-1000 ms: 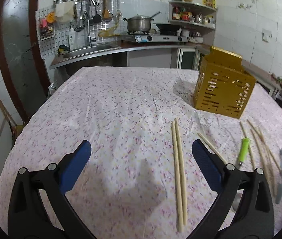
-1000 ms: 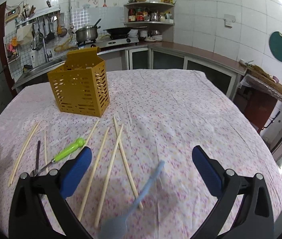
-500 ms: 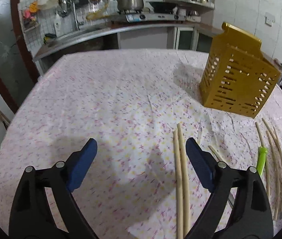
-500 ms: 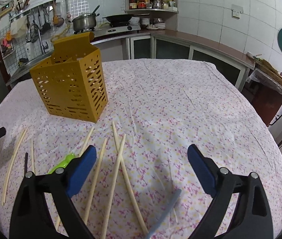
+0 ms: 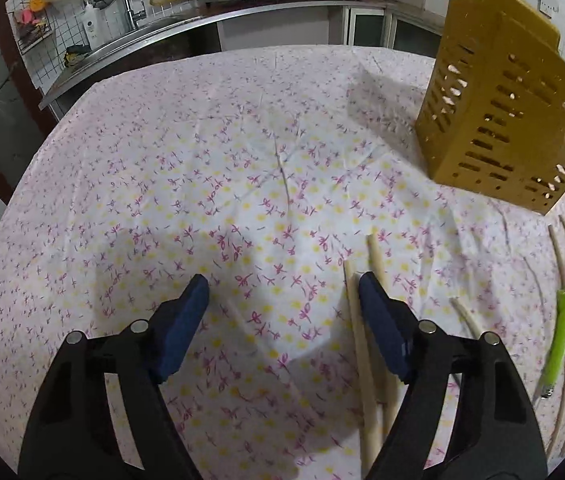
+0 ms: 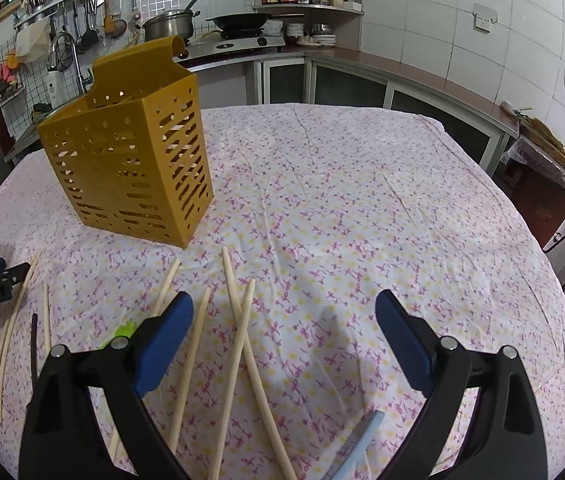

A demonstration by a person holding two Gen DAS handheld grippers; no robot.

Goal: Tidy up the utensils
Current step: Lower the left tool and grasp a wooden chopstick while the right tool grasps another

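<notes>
Nearest you, your left gripper (image 5: 282, 292) hangs low over the near part of the table (image 5: 162, 160), its jaws closing with only cloth between them; the paired chopsticks (image 5: 356, 320) lie just off its right finger, one stick beside the pad and one running under it, so nothing is held. Your right gripper (image 6: 284, 320) stands wide and empty above the crossed chopsticks (image 6: 238, 320) near the table's near edge, with a pale blue handle (image 6: 358, 444) low between its fingers. Judgement: the sticks look light, stiff and smooth, apt to roll or slip; take them across the middle of their length, both at once where they lie together. The green-handled tool (image 5: 560, 340) lies further toward the right side among loose sticks. Beyond everything, toward the table's middle, stands the yellow slotted holder (image 6: 130, 172), upright. Only the right wrist view shows the holder's open top and inner divider, and your left gripper's tip at the table's left edge; only the left wrist view shows how the pair sits against the left finger.
</notes>
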